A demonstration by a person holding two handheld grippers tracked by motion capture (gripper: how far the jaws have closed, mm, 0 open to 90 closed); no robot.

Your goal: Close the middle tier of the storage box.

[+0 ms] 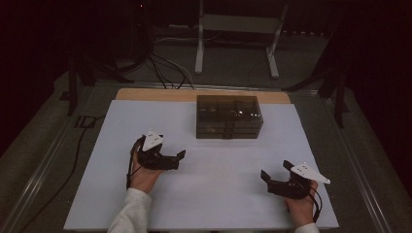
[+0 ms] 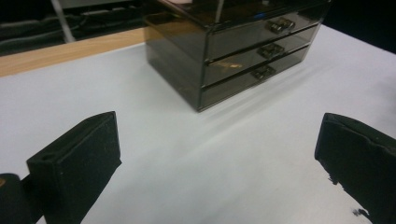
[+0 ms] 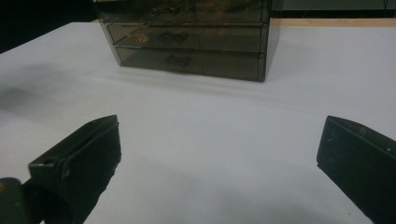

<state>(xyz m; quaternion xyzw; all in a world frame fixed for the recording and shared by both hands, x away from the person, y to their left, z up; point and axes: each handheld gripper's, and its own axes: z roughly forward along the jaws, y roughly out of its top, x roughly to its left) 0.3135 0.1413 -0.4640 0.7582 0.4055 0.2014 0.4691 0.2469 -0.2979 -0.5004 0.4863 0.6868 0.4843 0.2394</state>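
A flat white rectangular counter carries the scene, with a strip of pale wood showing along its far edge. Directly on it, toward the far middle, stands a small smoked-transparent plastic drawer chest with three stacked drawers, each with a small metal pull, and the white surface lies bare around it.

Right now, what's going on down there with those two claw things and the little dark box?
Left gripper open, empty. Right gripper open, empty. Drawer box shut, untouched, at the far side of the white mat. Nothing between.
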